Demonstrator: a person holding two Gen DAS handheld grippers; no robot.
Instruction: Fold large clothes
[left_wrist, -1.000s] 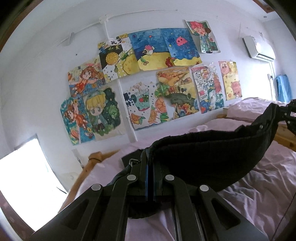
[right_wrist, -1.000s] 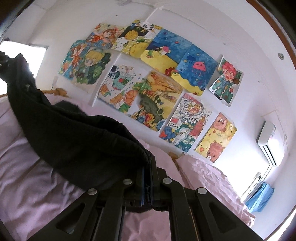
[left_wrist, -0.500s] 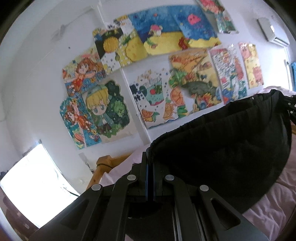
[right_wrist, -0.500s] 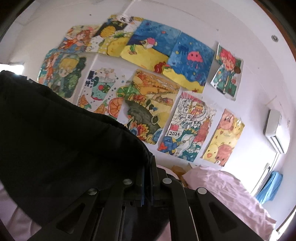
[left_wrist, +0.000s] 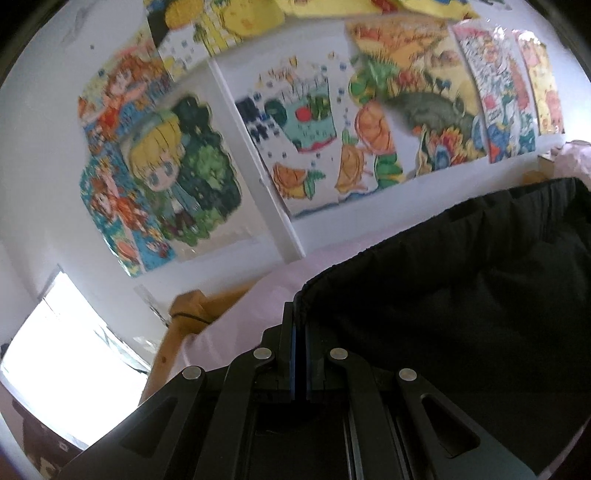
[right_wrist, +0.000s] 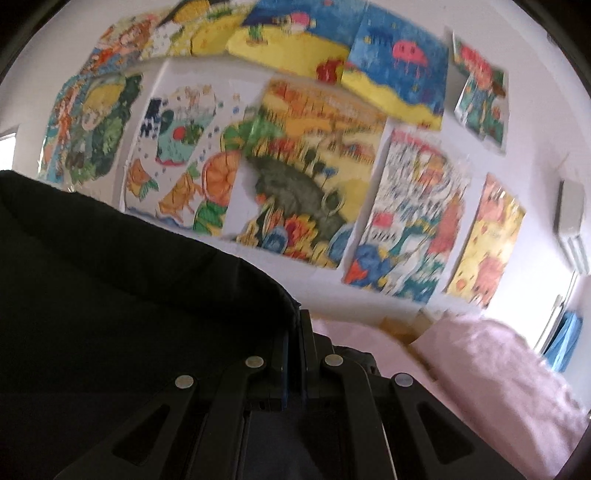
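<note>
**Black garment held up between both grippers above the bed**

The left gripper (left_wrist: 300, 317) has its fingers pressed together on an edge of the black garment (left_wrist: 461, 295); the cloth starts at the fingertips and spreads away to their right, its gathered upper hem curving up toward the far right of the left wrist view. The right gripper (right_wrist: 295, 325) likewise pinches the black garment (right_wrist: 110, 288), which here runs from the fingertips out to their left and fills the lower left of the view. The fabric hangs between the two grippers, raised above the pink bed sheet (right_wrist: 498, 369), which shows below and to the right of the right fingers. A wooden bed frame (left_wrist: 184, 317) lies to the left of the left fingers. Ahead of both pairs of fingers is a white wall covered with colourful drawings (right_wrist: 314, 177). Both views are somewhat blurred.
</note>
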